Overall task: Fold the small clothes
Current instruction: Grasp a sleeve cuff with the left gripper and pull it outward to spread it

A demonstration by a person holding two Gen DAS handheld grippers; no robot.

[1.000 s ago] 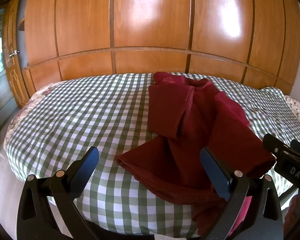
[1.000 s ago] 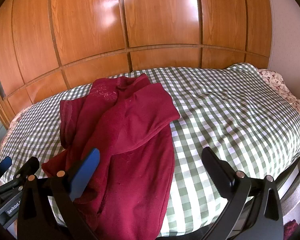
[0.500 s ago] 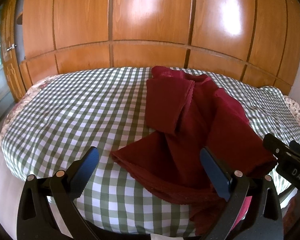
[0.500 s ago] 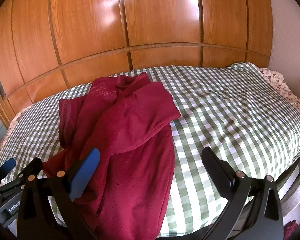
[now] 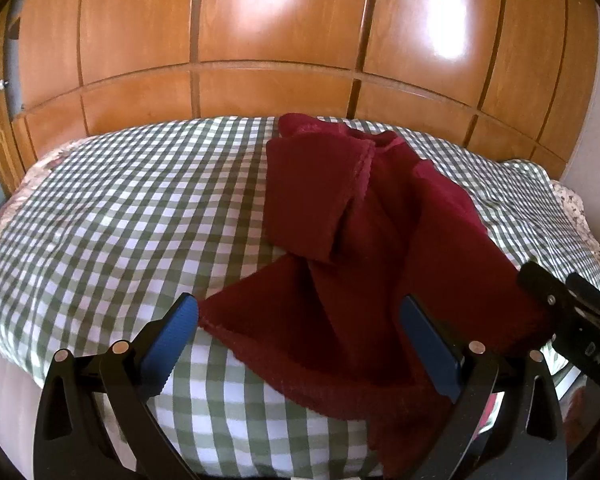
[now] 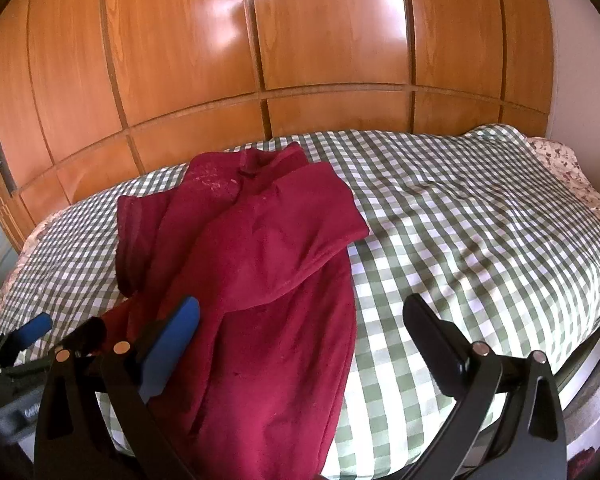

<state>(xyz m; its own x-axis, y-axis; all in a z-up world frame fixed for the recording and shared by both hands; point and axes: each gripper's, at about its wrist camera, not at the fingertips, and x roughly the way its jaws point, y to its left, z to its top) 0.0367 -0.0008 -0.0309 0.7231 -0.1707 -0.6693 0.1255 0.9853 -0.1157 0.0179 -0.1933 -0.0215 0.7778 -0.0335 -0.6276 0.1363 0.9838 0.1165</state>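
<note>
A dark red garment (image 5: 364,248) lies loosely folded on a green-and-white checked bed cover (image 5: 120,220), both sleeves folded in over the body and its hem hanging off the near edge. It also shows in the right wrist view (image 6: 260,272). My left gripper (image 5: 300,328) is open and empty, its fingers straddling the garment's near left corner from above. My right gripper (image 6: 300,328) is open and empty, over the garment's lower right side. Each gripper shows at the edge of the other's view: the right one (image 5: 572,316), the left one (image 6: 28,344).
A glossy wooden wardrobe wall (image 5: 284,40) stands right behind the bed. The checked cover (image 6: 480,240) spreads wide to the right of the garment. A floral sheet edge (image 6: 560,160) shows at the far right corner. The bed's near edge drops off just below the grippers.
My left gripper has moved forward and down toward the garment's near left corner. The right gripper has barely moved. The garment lies as before.
</note>
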